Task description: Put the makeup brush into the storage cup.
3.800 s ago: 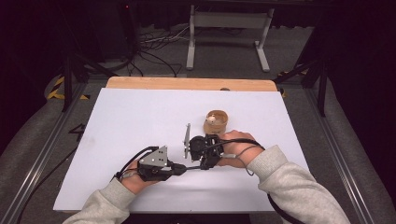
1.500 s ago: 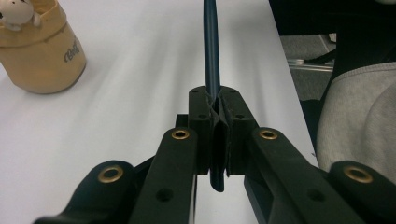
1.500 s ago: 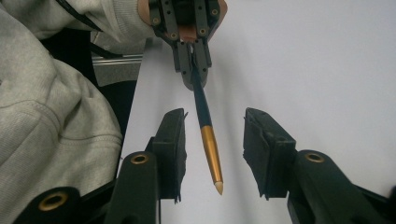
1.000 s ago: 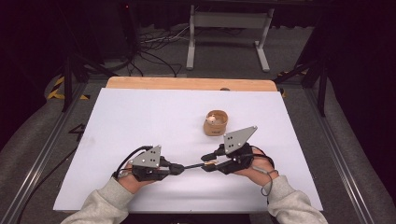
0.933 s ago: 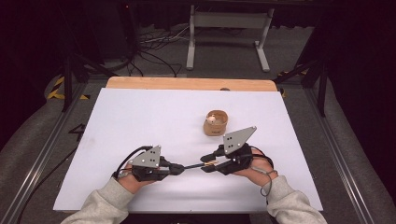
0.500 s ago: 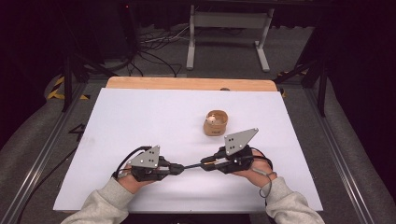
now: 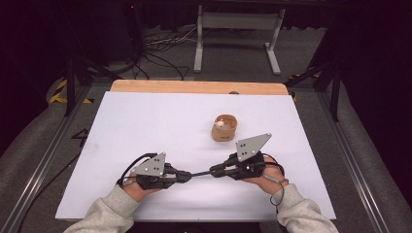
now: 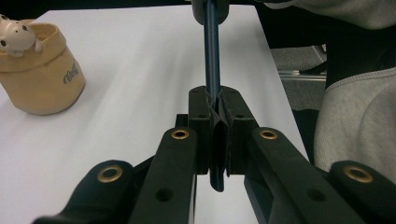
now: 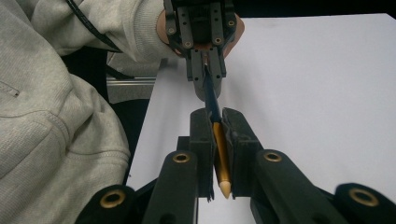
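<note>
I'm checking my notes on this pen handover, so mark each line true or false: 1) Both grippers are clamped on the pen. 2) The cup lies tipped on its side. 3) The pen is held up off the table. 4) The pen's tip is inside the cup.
1) True: the left gripper and the right gripper each clamp an end of the pen.
2) False: the cup stands upright.
3) True: it spans the gap between the grippers above the white table.
4) False: the pen is apart from the cup, nearer the person.
</note>
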`<move>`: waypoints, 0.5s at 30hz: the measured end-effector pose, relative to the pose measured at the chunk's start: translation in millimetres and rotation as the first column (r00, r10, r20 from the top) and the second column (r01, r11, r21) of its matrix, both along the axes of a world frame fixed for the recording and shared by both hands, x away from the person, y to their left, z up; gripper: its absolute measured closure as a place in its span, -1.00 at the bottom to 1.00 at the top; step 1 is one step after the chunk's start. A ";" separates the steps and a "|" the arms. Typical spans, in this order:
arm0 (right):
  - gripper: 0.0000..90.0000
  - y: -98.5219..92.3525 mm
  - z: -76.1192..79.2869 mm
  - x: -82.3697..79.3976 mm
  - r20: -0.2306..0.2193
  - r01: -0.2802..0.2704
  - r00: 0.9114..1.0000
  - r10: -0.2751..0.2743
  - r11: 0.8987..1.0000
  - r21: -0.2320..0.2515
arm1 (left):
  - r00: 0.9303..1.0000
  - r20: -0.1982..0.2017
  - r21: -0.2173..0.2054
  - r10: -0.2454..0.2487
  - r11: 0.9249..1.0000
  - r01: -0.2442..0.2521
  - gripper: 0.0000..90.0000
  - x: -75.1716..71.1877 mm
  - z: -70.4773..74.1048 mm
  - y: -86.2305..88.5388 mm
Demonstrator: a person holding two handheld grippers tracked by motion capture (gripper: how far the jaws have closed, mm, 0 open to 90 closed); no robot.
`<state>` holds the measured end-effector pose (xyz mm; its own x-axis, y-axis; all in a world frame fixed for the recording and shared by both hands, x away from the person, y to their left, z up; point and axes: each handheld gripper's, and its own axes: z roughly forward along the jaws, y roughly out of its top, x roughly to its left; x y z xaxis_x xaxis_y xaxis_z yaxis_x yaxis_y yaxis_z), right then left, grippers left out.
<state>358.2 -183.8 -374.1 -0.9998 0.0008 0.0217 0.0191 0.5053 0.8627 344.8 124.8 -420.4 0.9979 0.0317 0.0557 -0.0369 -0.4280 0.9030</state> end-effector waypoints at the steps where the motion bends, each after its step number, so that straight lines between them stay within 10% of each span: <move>1: 0.86 0.1 0.2 0.1 -0.002 0.001 1.000 -0.001 1.000 0.000 | 1.000 0.000 -0.001 0.002 1.000 -0.002 0.87 -0.1 0.0 0.1; 15: 0.87 6.2 11.3 -1.3 -0.001 0.005 1.000 -0.005 0.997 -0.076 | 1.000 0.000 0.014 0.001 1.000 -0.001 0.85 -0.3 1.5 -0.9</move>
<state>356.9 -177.6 -362.8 -0.9997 0.0079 0.0226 0.0231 0.5696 0.8216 344.5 123.9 -418.9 0.9979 0.0317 0.0563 -0.0366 -0.4408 0.8968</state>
